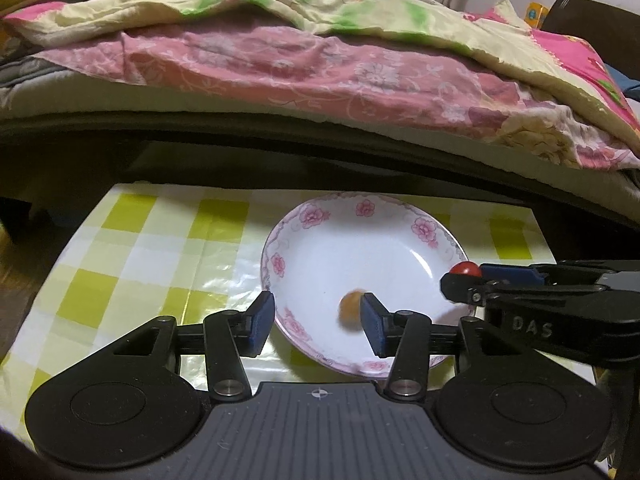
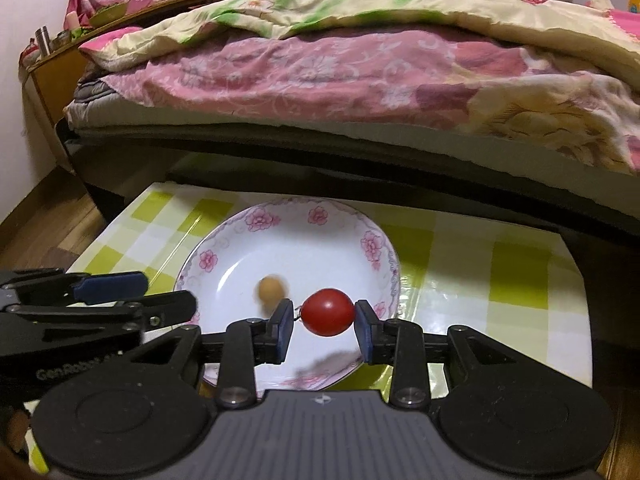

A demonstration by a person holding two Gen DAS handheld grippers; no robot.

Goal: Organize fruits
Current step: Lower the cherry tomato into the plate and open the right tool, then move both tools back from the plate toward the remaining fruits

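A white plate with pink flowers on its rim (image 1: 280, 240) (image 2: 224, 232) sits on a green-checked tablecloth. My left gripper (image 1: 318, 320) hangs open over the plate's near left rim. A small orange-brown round fruit (image 1: 350, 312) (image 2: 272, 290) shows blurred over the plate's white inside, close to the right pad (image 1: 370, 320) and not pinched. I cannot tell if it rests on the plate. My right gripper (image 2: 323, 322) is shut on a red cherry tomato (image 2: 328, 312) (image 1: 466, 269), held a little above the plate's right half, with a shadow under it.
The small table (image 1: 140, 248) under the cloth stands right against a low bed (image 1: 320, 72) piled with pink and cream quilts. Wooden floor (image 2: 36, 224) shows at the left. A wooden headboard shelf with small items (image 2: 60, 48) is at far left.
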